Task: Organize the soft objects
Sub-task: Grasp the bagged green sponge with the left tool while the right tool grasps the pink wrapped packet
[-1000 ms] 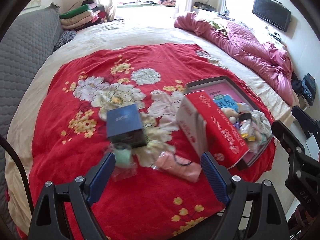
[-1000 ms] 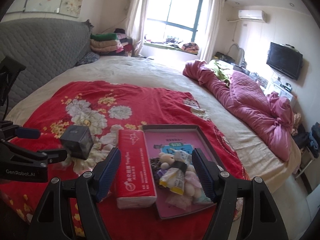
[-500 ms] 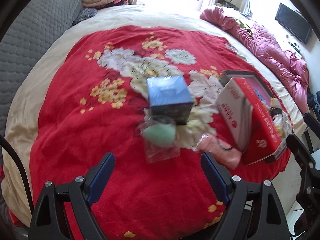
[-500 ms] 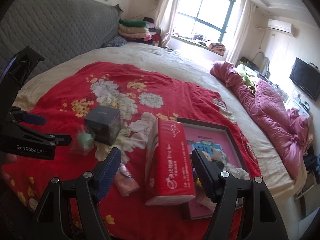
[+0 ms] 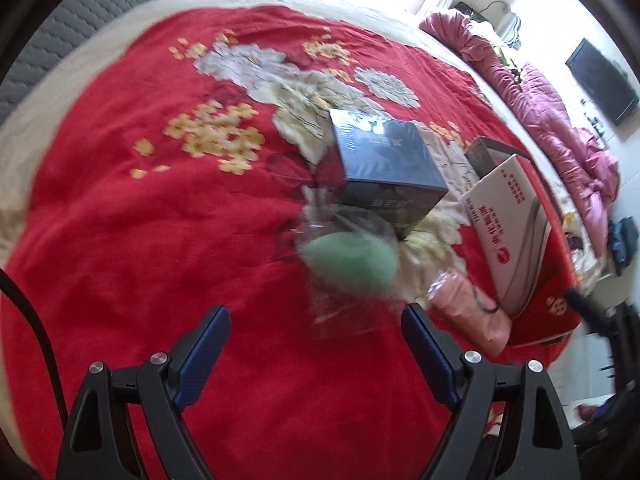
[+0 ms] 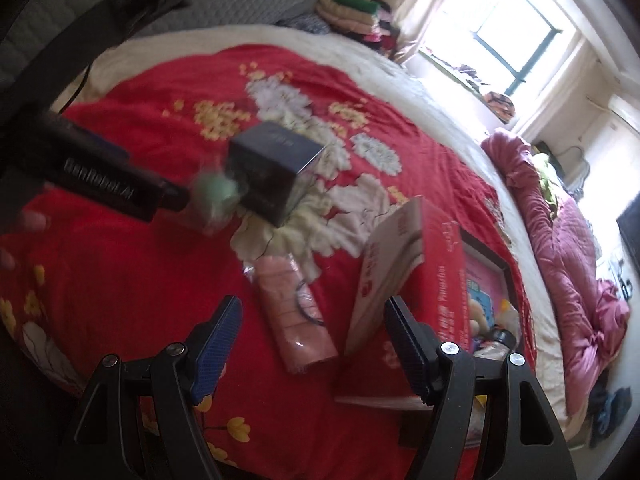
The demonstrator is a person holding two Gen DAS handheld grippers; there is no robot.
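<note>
Two claws, both agape, empty: left claw (image 5: 316,334) faces bagged green sponge (image 5: 350,264) just ahead; right claw (image 6: 312,326) faces pink packet (image 6: 294,312), long axis lying away.

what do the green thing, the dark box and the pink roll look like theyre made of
Green thing: likely soft sponge or foam, matte, inside a clear glossy plastic bag; blurred, so unsure.
Dark box: stiff cardboard with sharp edges and a slight sheen.
Pink roll: looks like folded cloth in a shiny clear wrapper.

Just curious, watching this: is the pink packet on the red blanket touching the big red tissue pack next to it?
Apart. The right wrist view shows a strip of red blanket between the pink packet and the red tissue pack.
</note>
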